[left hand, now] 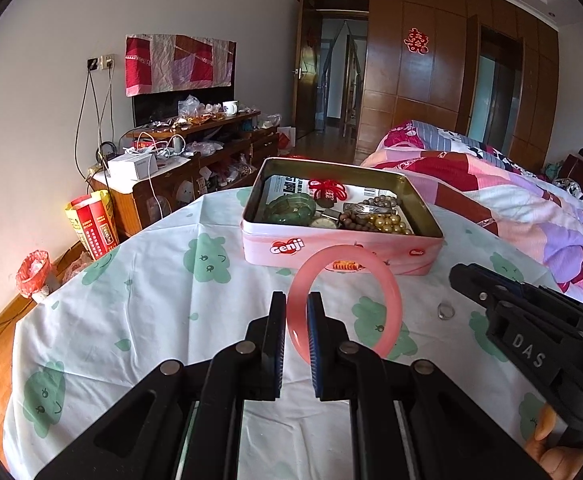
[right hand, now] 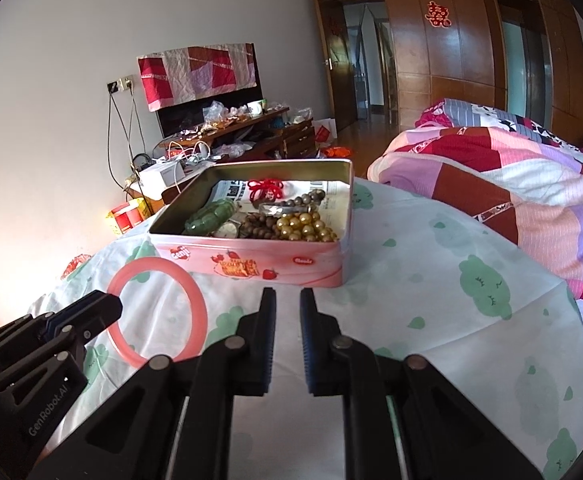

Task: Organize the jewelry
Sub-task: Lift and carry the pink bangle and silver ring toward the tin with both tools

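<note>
Behind the worktop (left hand: 91, 332) stands a bed. Your left gripper (left hand: 296, 312) has its fingers pinching the pink bangle (left hand: 391, 292), lifted just before the tin (left hand: 259, 240) at 12 o'clock. Your right gripper (right hand: 287, 308) has fingers spread and holds nothing. Next, I think, carry the bangle over the rim and release it; a ring (left hand: 445, 311) waits at 2 o'clock.

A lived-in bedroom around the tabletop (left hand: 139, 320)

Green-printed white cloth covers it; a patchwork quilt (left hand: 491, 196) lies on the bed, a cluttered wooden cabinet (left hand: 195, 152) stands along the wall, and a red-bagged bin (left hand: 32, 274) sits nearby.
</note>
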Motion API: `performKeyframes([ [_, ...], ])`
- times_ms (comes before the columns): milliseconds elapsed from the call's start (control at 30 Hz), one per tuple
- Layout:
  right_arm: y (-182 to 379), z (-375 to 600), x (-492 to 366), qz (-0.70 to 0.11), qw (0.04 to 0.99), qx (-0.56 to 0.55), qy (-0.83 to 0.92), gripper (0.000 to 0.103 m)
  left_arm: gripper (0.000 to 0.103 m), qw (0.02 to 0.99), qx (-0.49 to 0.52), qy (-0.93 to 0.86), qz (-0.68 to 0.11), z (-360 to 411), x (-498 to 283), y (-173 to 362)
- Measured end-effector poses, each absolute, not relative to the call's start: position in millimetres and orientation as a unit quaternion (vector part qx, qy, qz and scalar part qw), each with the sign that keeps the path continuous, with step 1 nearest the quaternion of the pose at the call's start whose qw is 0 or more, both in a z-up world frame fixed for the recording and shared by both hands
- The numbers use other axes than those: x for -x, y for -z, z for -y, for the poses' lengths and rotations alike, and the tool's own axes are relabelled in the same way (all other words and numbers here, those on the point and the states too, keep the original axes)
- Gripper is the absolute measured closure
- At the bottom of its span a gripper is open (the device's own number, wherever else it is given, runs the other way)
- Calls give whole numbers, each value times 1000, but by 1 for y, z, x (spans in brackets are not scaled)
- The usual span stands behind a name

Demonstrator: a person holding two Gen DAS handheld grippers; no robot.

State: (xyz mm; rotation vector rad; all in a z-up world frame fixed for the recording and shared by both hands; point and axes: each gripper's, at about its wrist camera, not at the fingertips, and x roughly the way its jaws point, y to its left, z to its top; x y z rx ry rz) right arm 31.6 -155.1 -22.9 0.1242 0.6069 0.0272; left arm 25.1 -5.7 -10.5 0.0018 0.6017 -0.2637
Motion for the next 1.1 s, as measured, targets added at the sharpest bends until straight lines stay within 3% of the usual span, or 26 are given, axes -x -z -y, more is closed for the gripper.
performKeyframes([
  [167, 19, 172, -27, -292, 953, -79, 5, 88, 94, 943, 20, 134, -303, 0, -29, 12],
  [300, 25, 201, -23, -314, 940, -134, 14, 76, 94, 941, 27, 140, -307, -2, -29, 13],
  [533, 39, 210, -25, -356, 920, -162, -12, 75, 94, 940, 35, 145, -307, -3, -30, 13],
  [733, 51, 180, -54, -413, 907, -77, -27, 75, 94, 940, 38, 145, -308, -4, -30, 13],
  [800, 54, 167, -60, -423, 905, -32, -16, 66, 94, 939, 40, 144, -310, -4, -31, 14],
  [900, 58, 158, -63, -427, 904, 2, -7, 62, 94, 938, 40, 144, -311, -4, -32, 14],
  [967, 59, 160, -62, -427, 904, -2, -5, 66, 94, 938, 39, 145, -311, -4, -32, 15],
  [1000, 59, 164, -62, -426, 905, -7, -1, 76, 94, 938, 38, 145, -311, -4, -32, 14],
  [1100, 58, 176, -60, -425, 905, -24, 7, 90, 94, 939, 36, 145, -311, -3, -31, 15],
])
